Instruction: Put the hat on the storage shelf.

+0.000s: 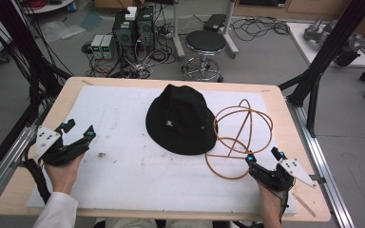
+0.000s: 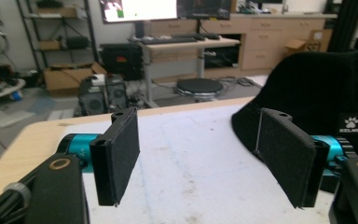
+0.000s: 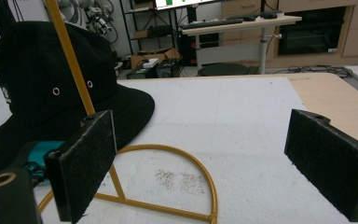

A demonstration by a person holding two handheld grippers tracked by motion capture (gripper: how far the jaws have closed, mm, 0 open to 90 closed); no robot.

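At the table's centre, a black bucket hat lies beside a wire hat stand; the left gripper and right gripper wait near, jaws spread, empty.

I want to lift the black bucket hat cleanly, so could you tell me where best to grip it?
Grip the black bucket hat by its flat brim, left edge, coming in low from the left with the open left gripper. The brim lies thin on the white mat; the crown is too wide.

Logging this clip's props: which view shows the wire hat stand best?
The high view: the whole wire hat stand shows beside the black hat. The right gripper view gives its base ring and one upright; the left gripper view adds nothing on it.
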